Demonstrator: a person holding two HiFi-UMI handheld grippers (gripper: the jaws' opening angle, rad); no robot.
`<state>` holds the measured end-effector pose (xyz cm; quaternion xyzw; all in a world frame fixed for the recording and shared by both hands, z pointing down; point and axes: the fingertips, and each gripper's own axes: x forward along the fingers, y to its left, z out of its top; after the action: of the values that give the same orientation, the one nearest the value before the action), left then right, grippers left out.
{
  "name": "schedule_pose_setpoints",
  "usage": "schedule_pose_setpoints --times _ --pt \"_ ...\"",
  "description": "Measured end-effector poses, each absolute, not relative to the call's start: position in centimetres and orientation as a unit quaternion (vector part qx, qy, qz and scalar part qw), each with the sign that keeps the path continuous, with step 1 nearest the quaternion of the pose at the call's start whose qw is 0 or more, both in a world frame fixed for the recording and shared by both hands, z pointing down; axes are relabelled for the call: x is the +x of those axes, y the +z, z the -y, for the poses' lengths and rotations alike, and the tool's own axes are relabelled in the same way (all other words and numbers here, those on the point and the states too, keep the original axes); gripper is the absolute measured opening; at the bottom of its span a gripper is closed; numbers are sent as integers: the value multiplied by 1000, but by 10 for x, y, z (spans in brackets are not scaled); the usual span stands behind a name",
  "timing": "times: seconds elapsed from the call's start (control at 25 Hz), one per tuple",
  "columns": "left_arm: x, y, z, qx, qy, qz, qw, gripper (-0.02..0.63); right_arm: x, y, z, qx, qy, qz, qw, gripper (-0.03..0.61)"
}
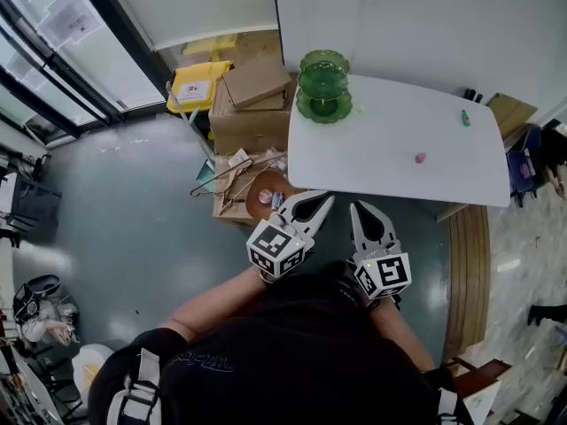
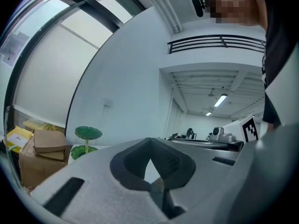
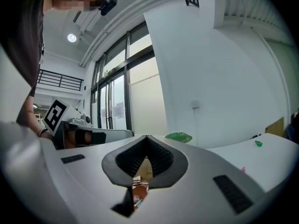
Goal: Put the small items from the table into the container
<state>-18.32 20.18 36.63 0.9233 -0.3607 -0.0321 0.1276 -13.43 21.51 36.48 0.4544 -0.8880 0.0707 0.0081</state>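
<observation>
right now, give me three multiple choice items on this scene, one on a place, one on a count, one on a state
1. Where on the white table does the green tiered stand sit?
A) its far left corner
B) its middle
C) its near right corner

2. How many small items lie loose on the table?
A) none
B) two
C) five

3. How do the jaws of the right gripper stand?
A) wide apart
B) shut on a small item
C) shut, with nothing between them

Answers:
1. A: the head view shows the stand at the table's far left corner.
2. B: only a pink item and a green item lie there.
3. C: the right gripper view shows the tips together and empty, short of the table.
</observation>
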Motion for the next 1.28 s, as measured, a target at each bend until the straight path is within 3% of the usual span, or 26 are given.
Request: schedule_pose_setpoints --times 0.6,1.28 --pt "-9 377 -149 936 -20 325 137 5 36 375 -164 474 91 876 0 15" --pt "13 383 -41 942 -23 303 141 5 57 388 -65 494 99 864 7 15"
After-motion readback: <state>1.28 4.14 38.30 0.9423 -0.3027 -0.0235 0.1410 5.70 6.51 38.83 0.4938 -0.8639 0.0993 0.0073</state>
